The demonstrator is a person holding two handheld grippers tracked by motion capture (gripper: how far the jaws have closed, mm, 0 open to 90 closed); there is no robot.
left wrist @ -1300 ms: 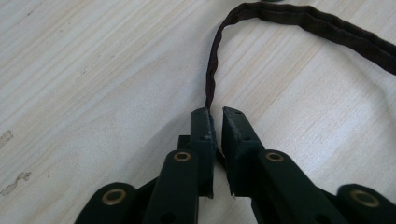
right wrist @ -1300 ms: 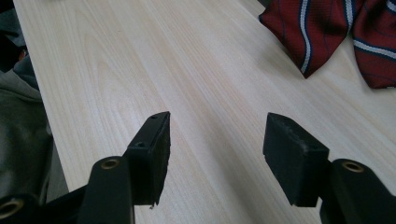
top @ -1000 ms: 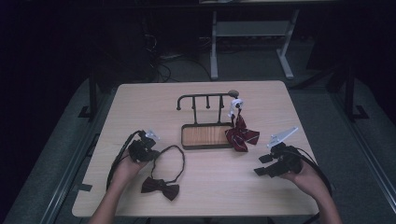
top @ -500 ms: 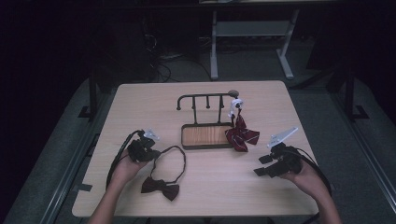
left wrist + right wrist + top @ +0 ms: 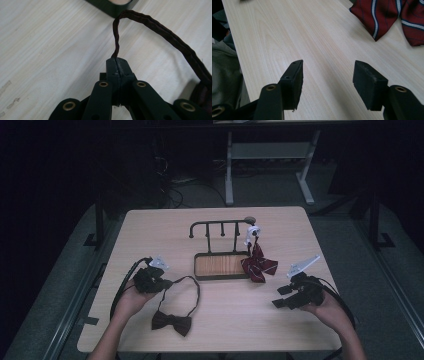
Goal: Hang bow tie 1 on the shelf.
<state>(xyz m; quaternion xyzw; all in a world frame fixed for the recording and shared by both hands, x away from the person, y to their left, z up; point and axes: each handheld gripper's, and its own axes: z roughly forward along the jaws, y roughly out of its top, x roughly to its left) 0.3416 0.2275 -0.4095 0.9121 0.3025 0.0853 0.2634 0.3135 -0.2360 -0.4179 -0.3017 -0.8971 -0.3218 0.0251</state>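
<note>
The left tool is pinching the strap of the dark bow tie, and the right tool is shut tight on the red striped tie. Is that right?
Not quite. The left tool is pinching the strap of the dark bow tie, but the right tool is open and holds nothing. The right gripper view shows its jaws apart over the bare table, with the red striped tie lying beyond them.

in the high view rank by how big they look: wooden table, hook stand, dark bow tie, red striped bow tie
1. wooden table
2. hook stand
3. dark bow tie and red striped bow tie: bows look alike, not ranked.

High cam overhead, gripper cams close on table (image 5: 280, 320)
</note>
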